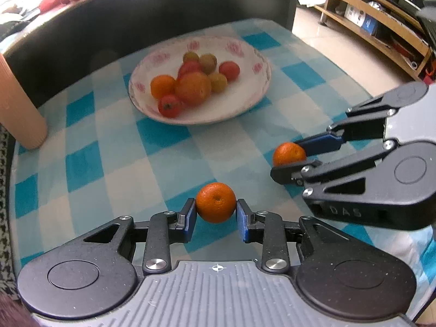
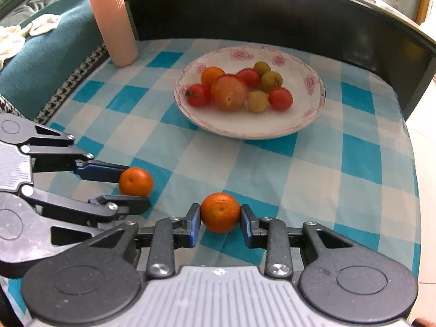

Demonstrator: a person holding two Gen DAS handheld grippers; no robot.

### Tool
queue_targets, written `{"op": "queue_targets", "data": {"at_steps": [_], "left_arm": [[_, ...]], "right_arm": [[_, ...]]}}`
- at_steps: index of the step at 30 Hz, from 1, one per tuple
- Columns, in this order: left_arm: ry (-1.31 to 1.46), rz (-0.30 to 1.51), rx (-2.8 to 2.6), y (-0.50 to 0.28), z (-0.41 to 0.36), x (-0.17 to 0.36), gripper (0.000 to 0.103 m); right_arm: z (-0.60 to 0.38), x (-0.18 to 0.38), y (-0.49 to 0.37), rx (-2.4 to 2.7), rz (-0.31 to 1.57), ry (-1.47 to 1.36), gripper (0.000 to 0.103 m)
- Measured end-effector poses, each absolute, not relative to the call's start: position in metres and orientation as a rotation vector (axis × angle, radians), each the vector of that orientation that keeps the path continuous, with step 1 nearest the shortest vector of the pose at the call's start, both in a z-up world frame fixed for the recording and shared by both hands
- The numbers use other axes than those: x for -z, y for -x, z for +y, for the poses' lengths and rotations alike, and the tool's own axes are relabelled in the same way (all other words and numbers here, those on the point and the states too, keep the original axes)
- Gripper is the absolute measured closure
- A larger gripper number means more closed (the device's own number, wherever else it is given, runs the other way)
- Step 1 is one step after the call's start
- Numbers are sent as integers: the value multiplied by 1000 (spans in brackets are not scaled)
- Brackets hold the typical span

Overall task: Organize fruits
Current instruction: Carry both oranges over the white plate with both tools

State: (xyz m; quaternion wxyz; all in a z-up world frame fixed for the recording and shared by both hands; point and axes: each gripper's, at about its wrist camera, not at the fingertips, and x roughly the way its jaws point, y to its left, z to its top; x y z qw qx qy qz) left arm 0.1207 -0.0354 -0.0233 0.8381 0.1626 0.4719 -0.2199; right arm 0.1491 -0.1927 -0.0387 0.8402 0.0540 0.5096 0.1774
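left wrist view: the left gripper (image 1: 216, 212) sits low over the blue-and-white checked tablecloth (image 1: 90, 163) with a small mandarin (image 1: 215, 202) between its blue pads (image 1: 190, 219). both pads look pressed against the fruit's sides, so the fingers are clenched on it. the mandarin seems to rest on the cloth, though i can't be sure it touches.

off to the right in that same view the right gripper (image 1: 295, 154) comes in from the side, its fingers closed on a second mandarin (image 1: 289, 153), one blue pad above it and one black finger below.

right wrist view: the second mandarin (image 2: 220, 212) is squeezed between the right gripper's (image 2: 220, 218) pads (image 2: 246, 227), down near the cloth. the left gripper (image 2: 133, 184) shows at the left edge, holding the first mandarin (image 2: 135, 182).

beyond both grippers, well apart from them, stands a white bowl with pink flower prints (image 2: 313, 109). in it lie two oranges (image 2: 229, 92), red cherry tomatoes (image 2: 280, 98) and a few yellow-green round fruits (image 2: 271, 81), bunched together. a ribbed peach-coloured cylinder (image 2: 115, 21) stands upright at the far left corner of the cloth, beside a dark back panel (image 2: 259, 13).
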Motion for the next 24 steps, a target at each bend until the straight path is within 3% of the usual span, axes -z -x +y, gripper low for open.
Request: {"op": "queue_targets", "data": {"at_steps": [24], "left_arm": [[-299,927,423,-151,-48,-6,65]], "right_arm": [[-209,19,-162,-303,1022,-179,59]]}}
